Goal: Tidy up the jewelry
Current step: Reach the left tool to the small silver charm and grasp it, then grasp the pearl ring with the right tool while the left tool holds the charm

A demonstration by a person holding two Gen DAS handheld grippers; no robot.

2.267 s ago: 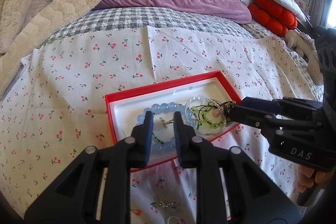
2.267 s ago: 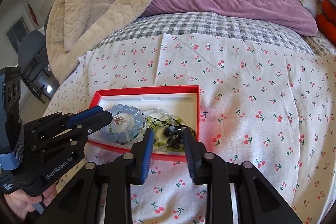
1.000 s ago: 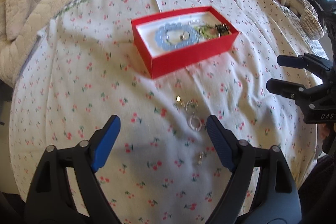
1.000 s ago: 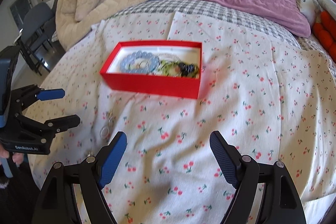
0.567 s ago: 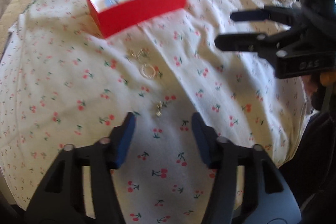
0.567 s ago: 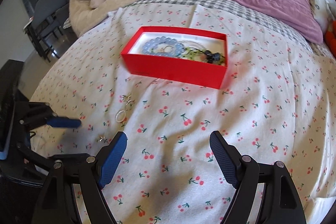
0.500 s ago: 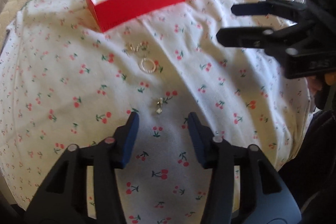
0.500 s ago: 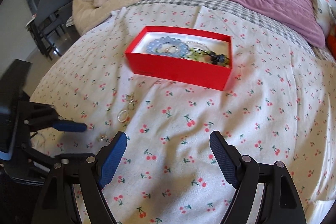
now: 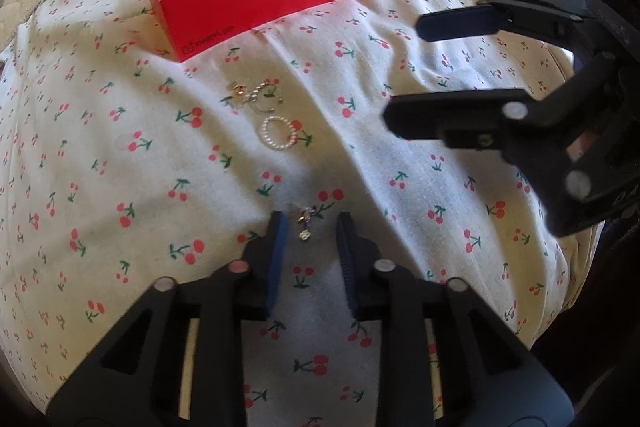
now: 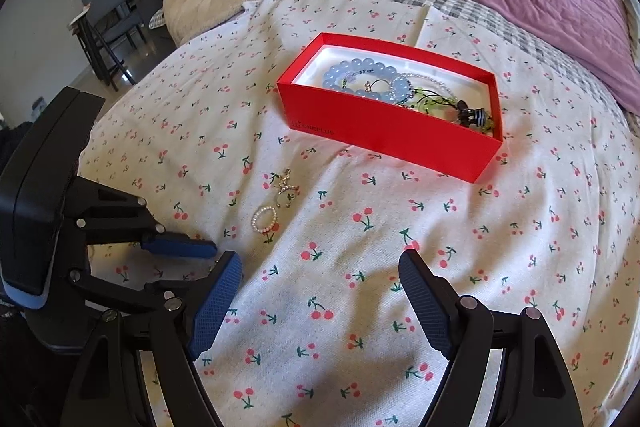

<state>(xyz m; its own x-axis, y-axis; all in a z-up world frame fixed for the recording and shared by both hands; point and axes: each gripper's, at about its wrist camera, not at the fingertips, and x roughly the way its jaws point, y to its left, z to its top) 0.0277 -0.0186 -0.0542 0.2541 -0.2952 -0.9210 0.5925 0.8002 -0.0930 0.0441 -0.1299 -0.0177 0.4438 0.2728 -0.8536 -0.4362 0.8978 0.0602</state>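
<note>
left gripper: closing, narrow gap (angled down) | right gripper: wide

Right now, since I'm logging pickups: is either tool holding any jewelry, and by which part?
Nothing is held. The left tool, jaws just closing, straddles the small earring without pinching it; the right tool is open and empty.

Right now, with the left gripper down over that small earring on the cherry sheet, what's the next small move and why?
Probably finish closing the left gripper, whose jaws have just been closing. The small earring lies between its fingertips, but gaps still show on both sides, so it isn't pinched yet. Then lift it toward the red box. The right gripper hangs open, clear of it.
</note>
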